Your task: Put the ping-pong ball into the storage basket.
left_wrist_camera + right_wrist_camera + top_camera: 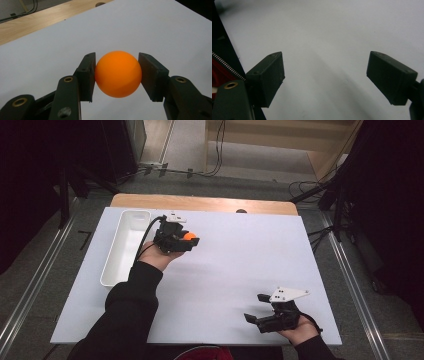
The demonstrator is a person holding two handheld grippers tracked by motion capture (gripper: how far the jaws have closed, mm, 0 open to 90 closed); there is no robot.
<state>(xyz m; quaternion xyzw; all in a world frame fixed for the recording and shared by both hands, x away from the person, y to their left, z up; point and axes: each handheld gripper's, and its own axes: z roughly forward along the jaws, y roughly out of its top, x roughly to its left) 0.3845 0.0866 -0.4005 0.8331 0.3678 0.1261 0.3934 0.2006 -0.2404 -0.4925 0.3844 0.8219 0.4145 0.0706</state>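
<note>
One orange ball (pixel 189 237) is the item in hand. High view: it sits left of centre in the frame, clamped in the left gripper (pixel 191 240) just right of the white tray (pixel 116 262), above the white table (pixel 240 270). The right gripper (pixel 255 308) rests at lower right, well apart from the ball, jaws wide and empty.

Left gripper view: the ball (pixel 118 74) fills the frame centre, both pads (pixel 86 75) pressing on it at its widest line, one on each side. Judgement: smooth, round, likely a light hollow shell; slippery under flat pads, apt to squirt out if gripped off-centre or dent if squeezed hard. The present hold across the middle is the sound one.

Right gripper view: the fingers (pixel 268 77) stand far apart over bare table (pixel 329 37), nothing between them.
</note>
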